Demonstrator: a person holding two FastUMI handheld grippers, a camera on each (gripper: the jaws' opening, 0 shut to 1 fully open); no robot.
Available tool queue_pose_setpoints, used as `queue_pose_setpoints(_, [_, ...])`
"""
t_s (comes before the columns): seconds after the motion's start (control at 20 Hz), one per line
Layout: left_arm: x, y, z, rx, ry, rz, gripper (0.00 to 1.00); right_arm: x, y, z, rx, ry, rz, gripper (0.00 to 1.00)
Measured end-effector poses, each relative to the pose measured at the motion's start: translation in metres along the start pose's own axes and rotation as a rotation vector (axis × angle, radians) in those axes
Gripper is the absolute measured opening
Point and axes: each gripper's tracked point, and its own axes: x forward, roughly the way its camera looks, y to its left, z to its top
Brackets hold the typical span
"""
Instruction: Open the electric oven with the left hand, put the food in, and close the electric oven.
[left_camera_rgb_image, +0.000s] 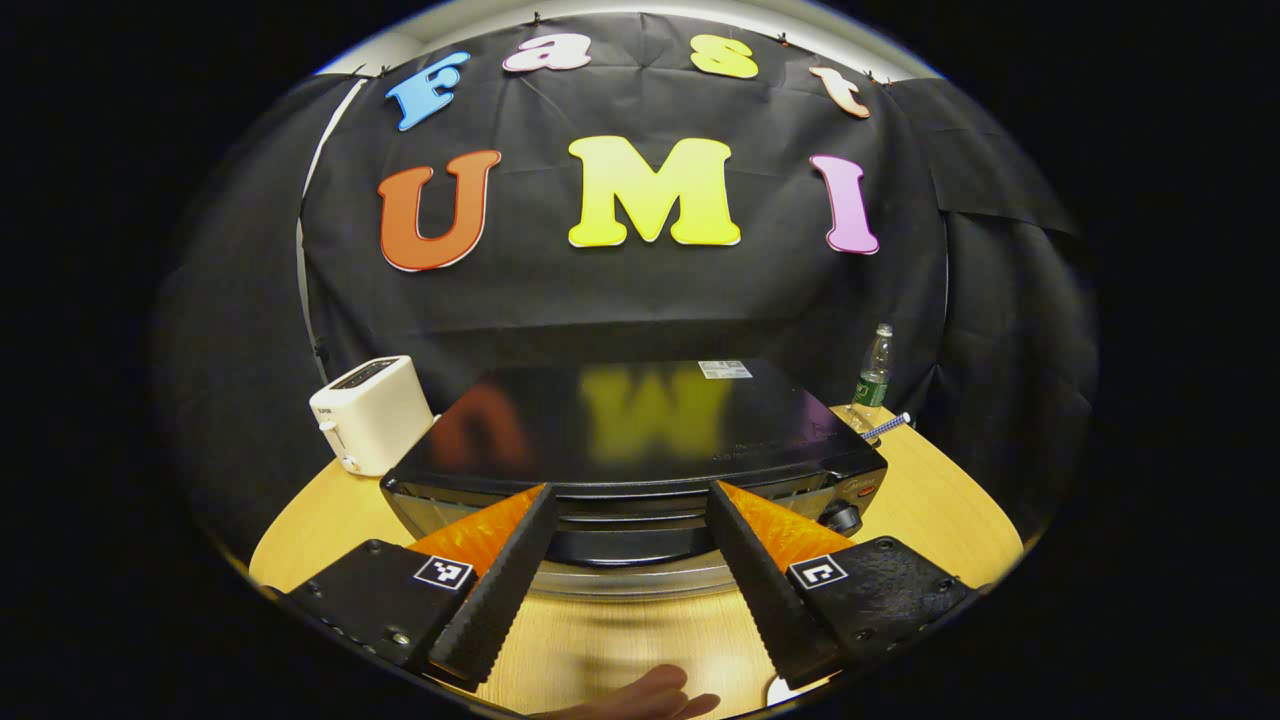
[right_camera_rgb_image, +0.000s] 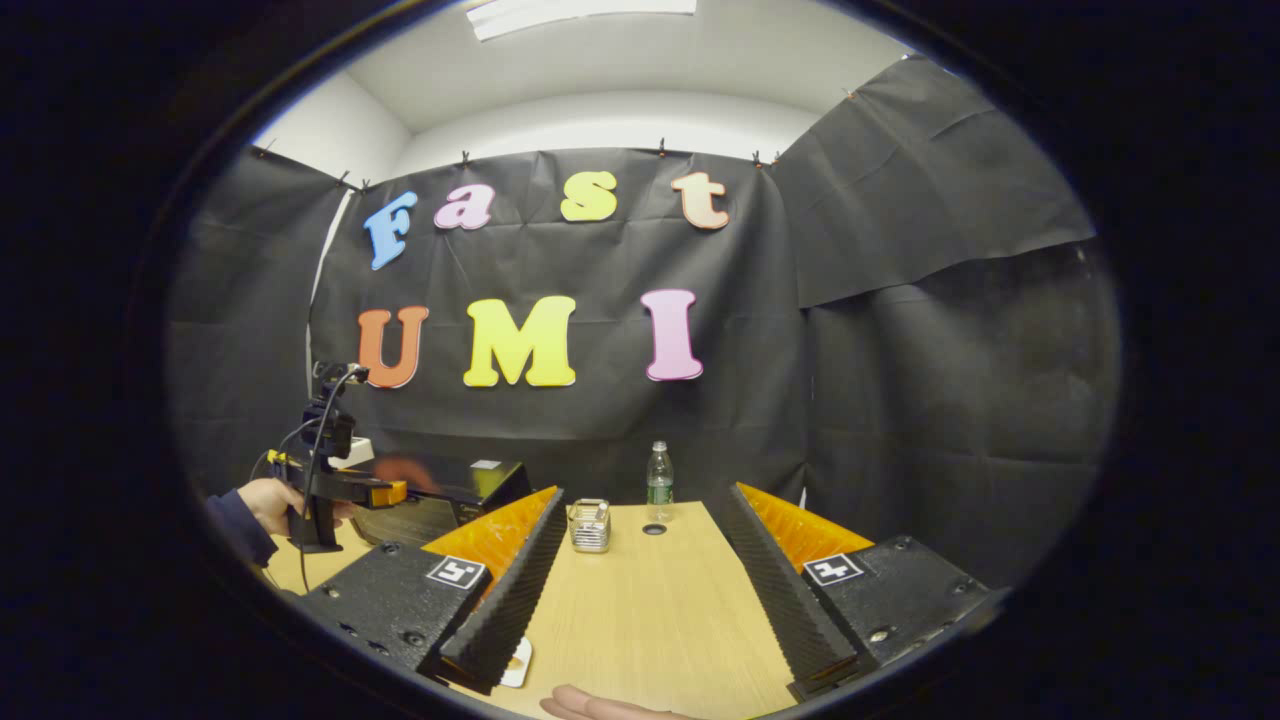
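Facing the electric oven (left_camera_rgb_image: 640, 440) head on in the left gripper view — black, shiny top, sitting on the wooden table (left_camera_rgb_image: 940, 510). Left gripper (left_camera_rgb_image: 630, 500) spread wide, fingers apart, gripping nothing, tips just at the oven's front edge on either side of the dark handle (left_camera_rgb_image: 625, 545). Cannot tell if the tips touch it. Oven door looks closed. White toaster (left_camera_rgb_image: 370, 412) just beside the oven on one side, a plastic bottle (left_camera_rgb_image: 874, 372) and a striped straw (left_camera_rgb_image: 886, 426) behind it on the other. Fingertips of a hand (left_camera_rgb_image: 650, 698) poking in at the bottom edge.

Seen from the right gripper view: right gripper (right_camera_rgb_image: 645, 510) wide apart too, clutching nothing, hanging over bare table (right_camera_rgb_image: 650, 620). Small shiny metal box (right_camera_rgb_image: 590, 525) ahead — bottle (right_camera_rgb_image: 658, 482) farther back near a round hole (right_camera_rgb_image: 654, 529) in the table. Off to the side, the oven (right_camera_rgb_image: 450, 495) with the other gripper (right_camera_rgb_image: 345, 485) at its front, held by a hand (right_camera_rgb_image: 265, 503) in a dark sleeve (right_camera_rgb_image: 235, 530). Something small and white (right_camera_rgb_image: 516, 662) lying by one finger.
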Motion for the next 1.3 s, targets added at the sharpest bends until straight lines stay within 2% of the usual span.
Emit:
queue_pose_setpoints(0.25, [-0.028, -0.002, -0.018, -0.012, -0.027, 0.024, 0.99, -0.014, 0.011, 0.004, -0.003, -0.011, 0.019, 0.97])
queue_pose_setpoints(0.6, [-0.071, -0.008, -0.071, -0.004, -0.021, 0.073, 0.98, -0.019, 0.03, -0.006, -0.009, 0.003, 0.049, 0.97])
queue_pose_setpoints(1.3, [-0.092, -0.021, -0.156, -0.043, 0.065, 0.018, 0.96, 0.013, 0.054, -0.082, -0.02, 0.17, 0.066, 0.99])
